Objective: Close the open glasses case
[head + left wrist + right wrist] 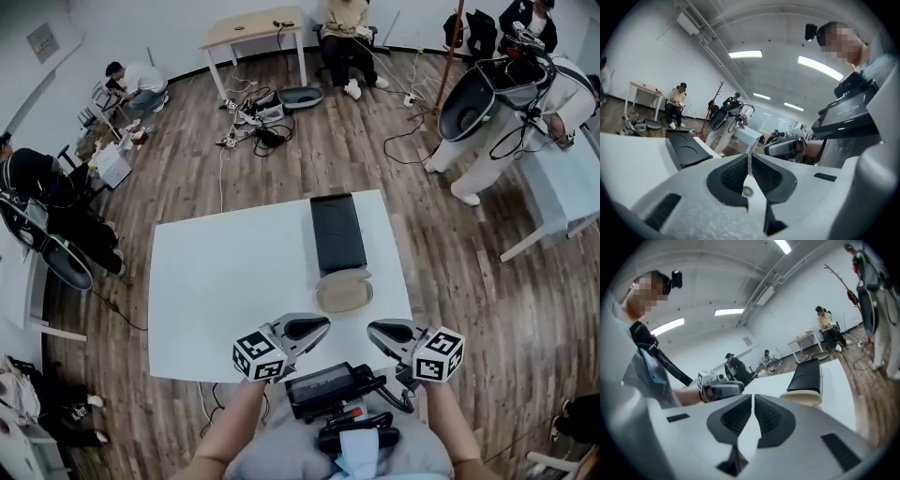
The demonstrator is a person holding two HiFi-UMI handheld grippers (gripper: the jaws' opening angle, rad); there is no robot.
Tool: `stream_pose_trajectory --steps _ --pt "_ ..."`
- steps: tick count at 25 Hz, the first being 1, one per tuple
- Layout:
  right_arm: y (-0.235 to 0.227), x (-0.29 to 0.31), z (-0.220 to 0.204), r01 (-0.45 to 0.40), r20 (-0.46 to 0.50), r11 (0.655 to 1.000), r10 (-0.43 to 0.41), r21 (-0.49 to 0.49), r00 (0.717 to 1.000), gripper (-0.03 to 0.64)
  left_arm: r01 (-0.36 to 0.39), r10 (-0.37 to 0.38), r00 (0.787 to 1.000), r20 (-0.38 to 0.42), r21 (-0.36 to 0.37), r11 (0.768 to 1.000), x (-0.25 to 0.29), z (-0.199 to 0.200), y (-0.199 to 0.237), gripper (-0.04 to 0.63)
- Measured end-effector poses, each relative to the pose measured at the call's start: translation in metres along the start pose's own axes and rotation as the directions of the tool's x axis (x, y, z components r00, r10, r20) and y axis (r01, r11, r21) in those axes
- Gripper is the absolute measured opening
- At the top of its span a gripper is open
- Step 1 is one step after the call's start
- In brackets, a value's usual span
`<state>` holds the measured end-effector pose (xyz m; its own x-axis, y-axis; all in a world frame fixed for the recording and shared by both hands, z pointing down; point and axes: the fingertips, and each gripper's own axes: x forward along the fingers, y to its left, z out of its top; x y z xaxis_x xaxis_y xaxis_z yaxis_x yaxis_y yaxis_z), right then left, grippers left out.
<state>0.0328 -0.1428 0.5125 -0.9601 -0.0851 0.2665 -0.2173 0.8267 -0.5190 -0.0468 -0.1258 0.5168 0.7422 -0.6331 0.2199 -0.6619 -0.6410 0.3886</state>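
The glasses case lies on the white table (225,281), right of the middle. It shows as a long black part (337,232) lying flat and a rounded beige part (344,291) at its near end. Both also appear in the right gripper view, the black part (806,375) behind the beige part (804,398). My left gripper (323,325) and right gripper (372,328) hover at the table's front edge, tips turned toward each other, just short of the beige part. Both are shut with nothing between the jaws (750,152) (753,397).
A black device (333,386) hangs at the person's chest, below the grippers. Several people sit or stand around the room on the wooden floor. Cables (258,117) and a small table (255,28) are at the back. A grey table (562,187) stands at the right.
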Motion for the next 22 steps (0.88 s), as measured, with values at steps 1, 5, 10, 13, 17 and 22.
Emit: stream_pose_trajectory --steps 1,5,10,13,17,22 --pt "-0.007 0.003 -0.001 0.013 -0.045 0.998 -0.016 -0.069 0.999 0.034 -0.048 0.050 0.998 -0.039 0.052 0.998 0.001 -0.002 0.009 0.021" --pt "-0.040 0.017 -0.001 0.068 -0.163 0.927 -0.136 -0.368 0.977 0.034 -0.183 0.244 0.951 -0.191 0.287 0.940 0.008 -0.013 0.040 0.022" --pt "-0.077 0.037 0.017 0.080 -0.203 0.731 -0.290 -0.677 0.935 0.034 -0.188 0.366 0.856 -0.367 0.438 0.879 0.030 -0.038 0.067 0.128" --pt "-0.083 0.053 0.018 0.007 -0.252 0.660 -0.296 -0.751 0.922 0.034 -0.158 0.400 0.812 -0.425 0.499 0.852 0.042 -0.046 0.078 0.204" --pt "-0.089 0.076 0.000 -0.124 -0.342 0.551 -0.313 -0.825 0.886 0.035 -0.100 0.441 0.758 -0.481 0.582 0.807 0.056 -0.059 0.091 0.204" --pt "-0.097 0.093 -0.018 -0.219 -0.413 0.489 -0.335 -0.845 0.847 0.156 -0.067 0.442 0.730 -0.521 0.589 0.805 0.073 -0.070 0.100 0.204"
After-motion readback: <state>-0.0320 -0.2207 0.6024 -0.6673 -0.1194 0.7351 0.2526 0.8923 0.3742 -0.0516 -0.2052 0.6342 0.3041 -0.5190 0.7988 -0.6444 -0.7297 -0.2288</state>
